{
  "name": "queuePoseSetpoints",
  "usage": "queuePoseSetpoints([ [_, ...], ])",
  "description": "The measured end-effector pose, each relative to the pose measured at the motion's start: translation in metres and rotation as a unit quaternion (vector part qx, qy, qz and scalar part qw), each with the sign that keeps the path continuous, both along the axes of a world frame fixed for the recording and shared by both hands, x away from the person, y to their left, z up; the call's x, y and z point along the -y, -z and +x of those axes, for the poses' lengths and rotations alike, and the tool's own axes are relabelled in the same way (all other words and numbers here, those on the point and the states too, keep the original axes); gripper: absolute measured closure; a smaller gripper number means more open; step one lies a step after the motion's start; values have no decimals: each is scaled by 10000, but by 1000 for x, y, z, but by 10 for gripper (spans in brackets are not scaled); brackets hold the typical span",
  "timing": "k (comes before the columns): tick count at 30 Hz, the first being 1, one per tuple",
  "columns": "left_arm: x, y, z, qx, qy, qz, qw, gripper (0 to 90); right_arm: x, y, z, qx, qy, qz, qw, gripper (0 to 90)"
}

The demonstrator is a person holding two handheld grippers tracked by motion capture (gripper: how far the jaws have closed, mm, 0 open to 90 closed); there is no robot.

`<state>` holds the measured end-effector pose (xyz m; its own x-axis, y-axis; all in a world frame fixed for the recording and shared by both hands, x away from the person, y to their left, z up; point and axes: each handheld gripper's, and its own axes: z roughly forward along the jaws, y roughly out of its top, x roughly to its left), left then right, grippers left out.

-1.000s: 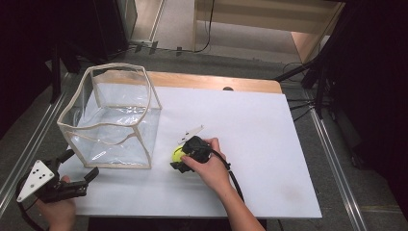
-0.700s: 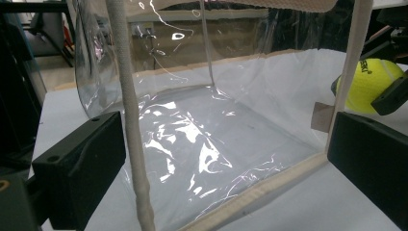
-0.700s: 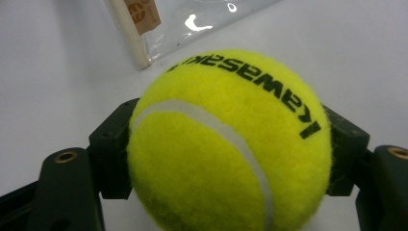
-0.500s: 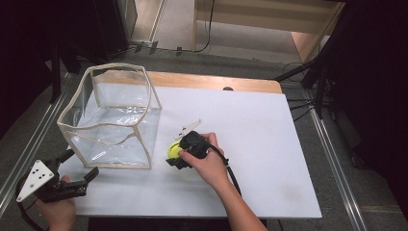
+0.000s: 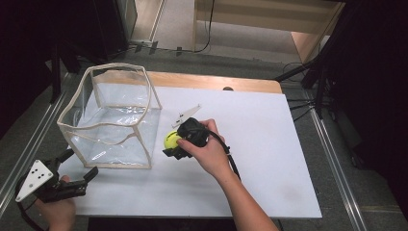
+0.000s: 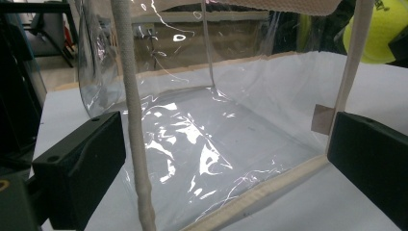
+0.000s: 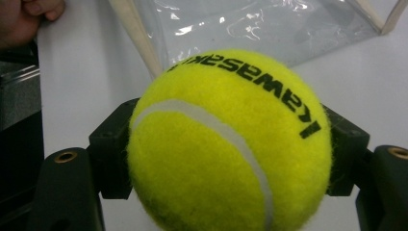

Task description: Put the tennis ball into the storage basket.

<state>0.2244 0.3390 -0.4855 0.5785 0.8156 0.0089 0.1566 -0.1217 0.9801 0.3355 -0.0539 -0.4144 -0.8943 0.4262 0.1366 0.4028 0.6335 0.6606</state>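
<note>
The tennis ball [image 5: 170, 140] sits clamped between the jaws of the right gripper [image 5: 174, 144], which close on its two sides; the right gripper view shows the ball [image 7: 226, 144] gripped across its middle with white worktop behind it. Compared with a second ago, the ball has come up off the worktop [image 5: 269, 159] and now hangs just beside the near right corner of the clear plastic box [image 5: 109, 120], lower than its cloth-edged rim. That suggests the pick-up is done and the carry to the box has begun; the ball must still clear the rim before it can go in. The left gripper [image 5: 77, 179] has kept its place at the near left corner of the worktop, jaws open and holding nothing, aimed at the box [image 6: 202, 120], through whose far wall the ball [image 6: 380, 33] shows.
</note>
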Motion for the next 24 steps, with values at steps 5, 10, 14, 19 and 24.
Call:
queuePoseSetpoints([
  [5, -1, 0, 0, 11, 9, -18, 10000, 1, -5, -10, 0, 2, -70, 39, 10000, 234],
  [10, -1, 0, 0, 2, 28, -24, 10000, 1, -8, -19, 3, -38, -178, 33, 9998, 234],
  [14, -1, 0, 0, -1, 40, -44, 10000, 1, -9, -27, 3, 39, -269, 120, 9996, 234],
  [19, -2, 0, 0, 8, 37, -46, 10000, 1, -11, -36, 4, 6, -235, 145, 9996, 233],
  [24, -2, 0, 0, -4, 35, -72, 10000, 1, -15, -44, 7, 41, -249, 150, 9996, 233],
])
